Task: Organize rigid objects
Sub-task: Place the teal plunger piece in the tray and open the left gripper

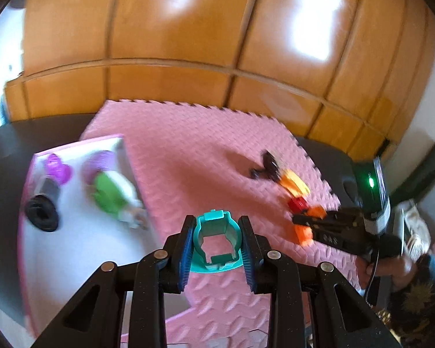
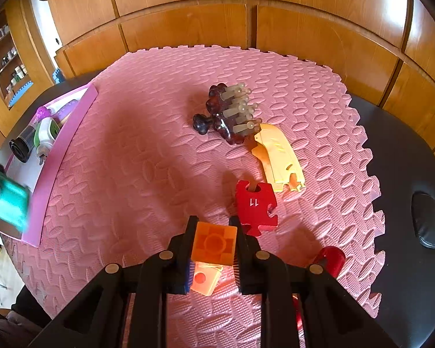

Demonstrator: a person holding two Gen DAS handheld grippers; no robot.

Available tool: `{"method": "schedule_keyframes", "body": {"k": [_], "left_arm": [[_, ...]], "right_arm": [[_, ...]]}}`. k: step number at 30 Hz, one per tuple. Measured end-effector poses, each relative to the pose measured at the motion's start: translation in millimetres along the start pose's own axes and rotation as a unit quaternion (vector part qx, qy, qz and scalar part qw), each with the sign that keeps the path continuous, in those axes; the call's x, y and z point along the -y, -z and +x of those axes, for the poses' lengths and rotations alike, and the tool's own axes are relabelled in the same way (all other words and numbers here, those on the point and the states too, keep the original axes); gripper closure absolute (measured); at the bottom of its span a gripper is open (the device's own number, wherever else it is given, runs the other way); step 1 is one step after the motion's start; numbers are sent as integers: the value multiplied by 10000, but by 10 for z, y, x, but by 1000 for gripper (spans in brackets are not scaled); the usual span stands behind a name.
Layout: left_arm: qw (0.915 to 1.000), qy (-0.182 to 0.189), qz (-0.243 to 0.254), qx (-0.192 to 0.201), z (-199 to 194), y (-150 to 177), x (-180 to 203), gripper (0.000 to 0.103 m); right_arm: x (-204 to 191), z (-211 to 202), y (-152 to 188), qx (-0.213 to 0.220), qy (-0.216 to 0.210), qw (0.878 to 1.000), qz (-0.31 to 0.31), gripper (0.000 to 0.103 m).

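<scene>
My left gripper (image 1: 217, 240) is clamped on the teal ring (image 1: 216, 239), held above the mat (image 1: 188, 150) with the tray (image 1: 81, 232) lying down and to its left, so this hand is the nearer one. My right gripper (image 2: 213, 245) pinches the orange cube (image 2: 213, 242) low over the mat, well apart from the tray (image 2: 58, 150) at far left.

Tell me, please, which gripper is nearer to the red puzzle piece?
Right. The right gripper, shut on an orange block, sits just beside the red puzzle piece. The left gripper, holding a teal part, is off toward the tray.
</scene>
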State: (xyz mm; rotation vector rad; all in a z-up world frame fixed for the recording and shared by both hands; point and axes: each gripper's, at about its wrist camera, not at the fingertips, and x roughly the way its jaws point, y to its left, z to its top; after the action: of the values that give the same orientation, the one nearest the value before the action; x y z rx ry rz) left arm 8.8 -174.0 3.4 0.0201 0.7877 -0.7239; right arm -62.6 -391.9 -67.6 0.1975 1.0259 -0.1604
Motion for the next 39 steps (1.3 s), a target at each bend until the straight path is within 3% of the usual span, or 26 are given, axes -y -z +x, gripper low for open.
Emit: {"method": "schedule_keyframes", "body": {"k": [4,7,14,18,24,34,36,39], "left_arm": [[9979,-260,-564,189,-207,-60,-466,73],[9918,-620,-1098,212,-274,-26,-904,73],[9815,-756,-1761,-2,-105,51,-1358,73],[9810,-679,-1817,13,67,-80,-1446,73],[9836,-913,-1554,-89,409,-303,-1537,73],[9824,-1279,-1336,-263,654,-314,-1649,73],[9827,-1252,-1348,-236,625,-324,-1656,69],[9838,-1189,-1337,-89,522,-351,-1629,52]], "right_arm": [[-6,-3,0,2,24,10000,-13,84],[-9,-3,0,2,39,10000,-17,84],[-9,-3,0,3,39,10000,-13,84],[-10,-4,0,2,42,10000,-5,84],[6,-10,-3,10,56,10000,22,84],[-1,-24,-4,51,79,10000,34,84],[3,-20,-5,48,89,9999,46,84],[-4,-18,-3,41,104,9999,40,84]]}}
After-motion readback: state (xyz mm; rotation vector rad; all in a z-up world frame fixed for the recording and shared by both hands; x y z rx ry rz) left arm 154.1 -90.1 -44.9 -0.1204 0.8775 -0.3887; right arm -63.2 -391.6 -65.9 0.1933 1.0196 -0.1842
